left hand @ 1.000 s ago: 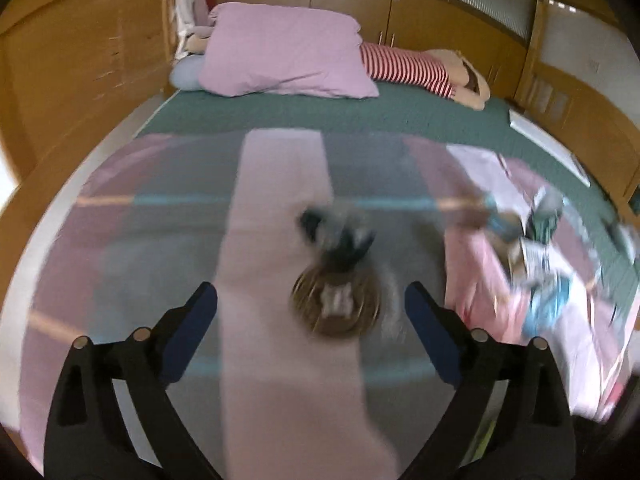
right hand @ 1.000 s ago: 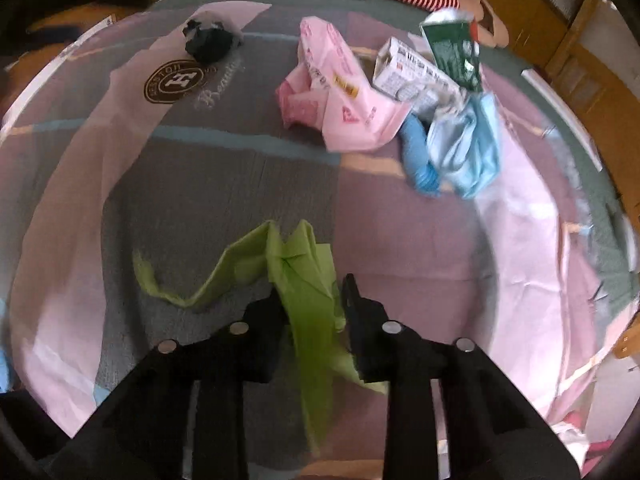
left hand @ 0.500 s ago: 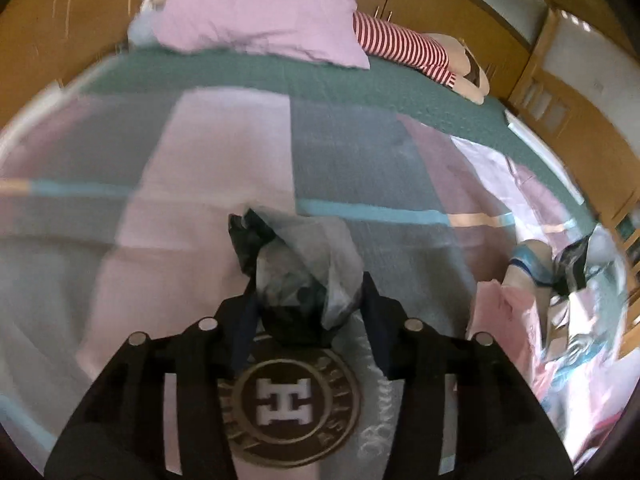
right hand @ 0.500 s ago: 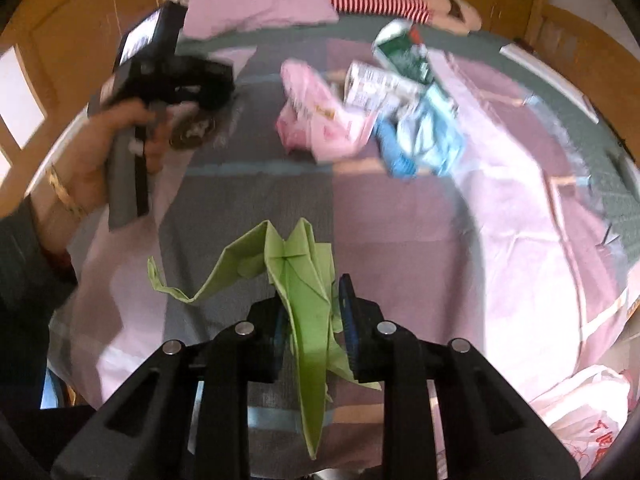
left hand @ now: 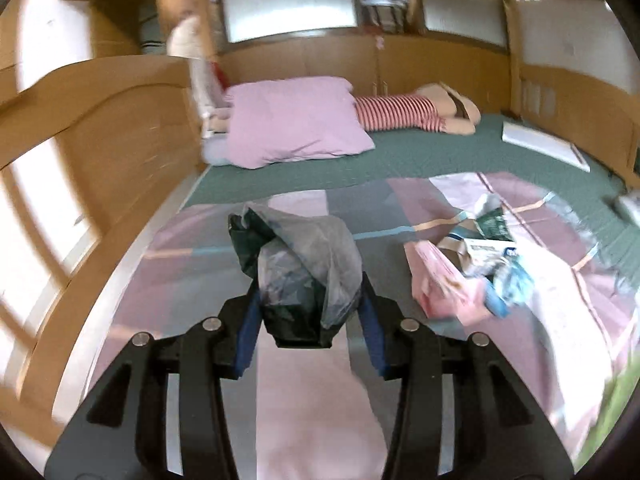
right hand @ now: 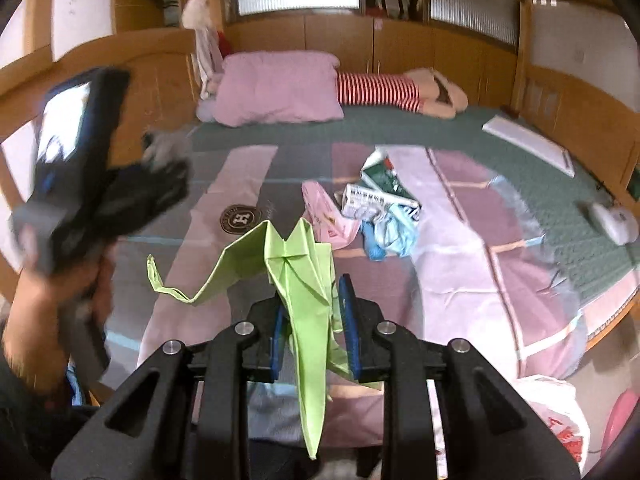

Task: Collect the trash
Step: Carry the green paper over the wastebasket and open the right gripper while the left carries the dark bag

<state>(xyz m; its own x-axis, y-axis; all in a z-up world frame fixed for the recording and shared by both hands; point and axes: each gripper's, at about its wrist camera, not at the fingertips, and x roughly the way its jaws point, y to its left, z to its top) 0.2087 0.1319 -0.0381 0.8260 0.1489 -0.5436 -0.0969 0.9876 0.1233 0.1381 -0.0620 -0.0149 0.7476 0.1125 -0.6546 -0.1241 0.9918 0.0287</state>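
Observation:
My left gripper (left hand: 308, 300) is shut on a crumpled black and grey plastic bag (left hand: 308, 248), held up above the striped blanket (left hand: 316, 408). In the right wrist view that gripper (right hand: 120, 196) shows blurred at the left, carried by a hand (right hand: 52, 308). My right gripper (right hand: 312, 304) is shut on a folded green paper (right hand: 300, 272), which hangs clear of the bed with one strip trailing left. On the blanket farther back lies a pile of trash: a pink bag (right hand: 324, 216), a white carton (right hand: 372, 200), a green carton (right hand: 384, 176) and a blue wrapper (right hand: 388, 236).
A pink pillow (left hand: 296, 120) and a striped soft doll (left hand: 400, 112) lie at the head of the bed. Wooden bed sides (left hand: 100, 140) and cabinets ring it. A white plastic bag with red print (right hand: 552, 420) sits below the bed's near right corner.
The left gripper closed on the dark bag beside the round logo and lifted it off the blanket. The right gripper rose with the green paper, which now hangs free.

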